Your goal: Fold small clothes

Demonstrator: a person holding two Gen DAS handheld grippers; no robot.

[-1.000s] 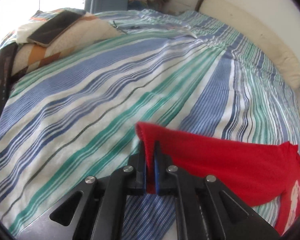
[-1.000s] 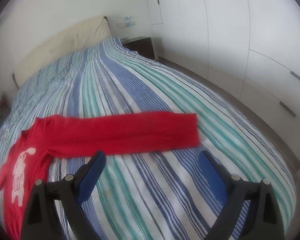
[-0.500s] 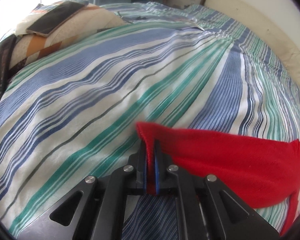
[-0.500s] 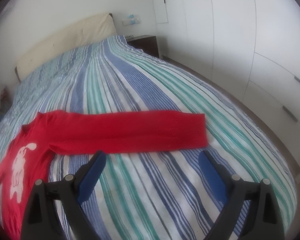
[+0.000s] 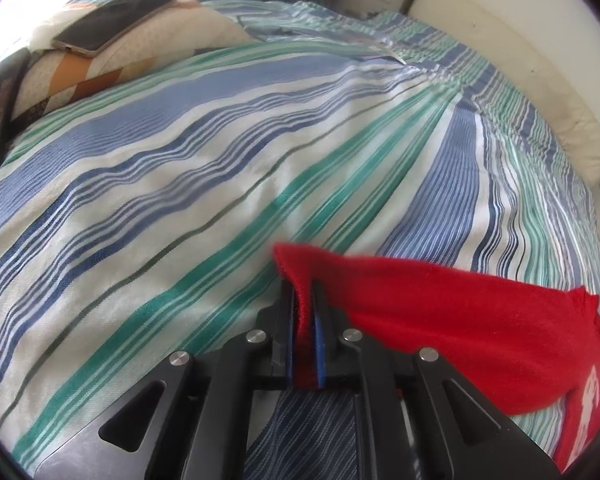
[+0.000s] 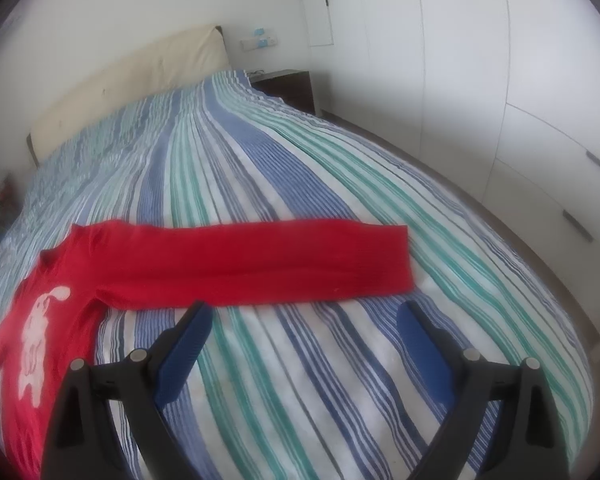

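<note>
Nearest, the left gripper [image 5: 305, 312] has its jaws just starting to part, a red sleeve cuff [image 5: 300, 276] still pinched between the blue pads. The right gripper [image 6: 304, 332] stands wide and empty above the striped bedspread [image 6: 300, 380]. The red sweater [image 6: 236, 264] lies flat beyond it, sleeve outstretched right. Farther left, a phone [image 5: 108, 24] rests on a pillow [image 5: 172, 40].

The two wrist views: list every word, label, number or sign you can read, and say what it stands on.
No readable text in either view.
Red top: a white animal print, a picture, no letters visible.
Wall plates by the headboard: blue marks, too small and blurred to read.
Phone on the pillow: screen dark.
</note>
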